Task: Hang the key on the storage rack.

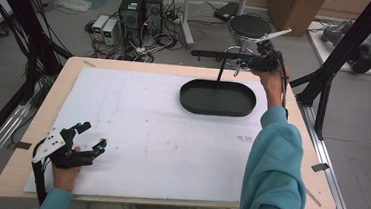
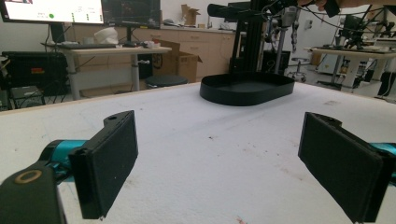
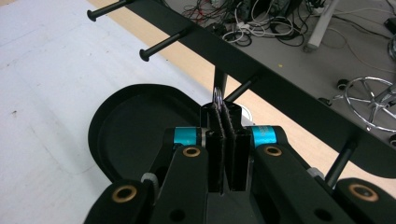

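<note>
A black oval tray lies at the far right of the white table cover, with a post rising from it that carries a black bar with several pegs. My right gripper is held up at the bar's right end. In the right gripper view the right gripper is shut on a small silvery ring, right beside one peg. My left gripper rests open near the table's front left corner. Between its pads in the left gripper view there is only table, and the tray lies far ahead.
The white cover spans most of the wooden table. A teal sleeve reaches along the right side. Computers, cables and a stool stand on the floor beyond the far edge. Black frame struts rise at both sides.
</note>
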The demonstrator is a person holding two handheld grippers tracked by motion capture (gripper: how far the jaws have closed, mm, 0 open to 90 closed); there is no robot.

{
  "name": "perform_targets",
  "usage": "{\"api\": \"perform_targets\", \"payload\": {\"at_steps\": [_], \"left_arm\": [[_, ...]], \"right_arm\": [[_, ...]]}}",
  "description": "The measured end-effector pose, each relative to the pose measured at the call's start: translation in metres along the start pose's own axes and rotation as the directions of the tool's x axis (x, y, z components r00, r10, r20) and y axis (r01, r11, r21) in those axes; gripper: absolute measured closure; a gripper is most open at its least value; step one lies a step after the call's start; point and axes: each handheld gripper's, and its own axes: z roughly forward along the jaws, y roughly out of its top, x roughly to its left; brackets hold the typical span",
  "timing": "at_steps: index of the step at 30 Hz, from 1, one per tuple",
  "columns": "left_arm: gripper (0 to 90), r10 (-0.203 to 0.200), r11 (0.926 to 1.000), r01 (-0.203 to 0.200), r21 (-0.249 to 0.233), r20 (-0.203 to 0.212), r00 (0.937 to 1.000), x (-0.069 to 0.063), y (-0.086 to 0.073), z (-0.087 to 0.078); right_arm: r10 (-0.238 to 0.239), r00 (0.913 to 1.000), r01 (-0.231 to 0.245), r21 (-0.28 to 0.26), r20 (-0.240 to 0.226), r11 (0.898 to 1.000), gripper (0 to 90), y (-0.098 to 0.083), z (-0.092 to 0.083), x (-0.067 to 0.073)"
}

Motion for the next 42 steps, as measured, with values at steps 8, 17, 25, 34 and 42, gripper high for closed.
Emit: {"api": "perform_targets", "payload": {"at_steps": [8,17,25,34,42], "left_arm": [[12.3,-0.001,1.0,0.001,0.0,0.0,1.0,0.0,0.0,0.0],[12.4,-0.002,1.0,0.002,0.002,0.0,1.0,0.0,0.0,0.0],[12.3,-0.008,1.0,0.008,0.003,-0.002,1.0,0.0,0.0,0.0],[12.3,-0.001,1.0,0.001,-0.001,-0.002,1.0,0.0,0.0,0.0],[12.3,-0.009,0.9999,0.009,0.007,-0.004,0.9999,0.001,0.0,0.001]], "right_arm": [[-0.01,0.9989,0.01,-0.006,0.045,1.0,88.1,0.001,0.003,0.001],[0.091,0.9845,-0.079,-0.082,0.15,0.994,48.5,0.0,0.004,0.001],[0.165,0.9827,-0.146,-0.196,0.085,0.97,0.6,-0.008,-0.01,0.015],[0.073,0.9973,-0.071,-0.283,-0.002,0.957,0.7,-0.026,-0.04,0.053],[0.002,0.9957,-0.036,-0.36,-0.093,0.932,0.7,-0.096,-0.055,0.087]]}}
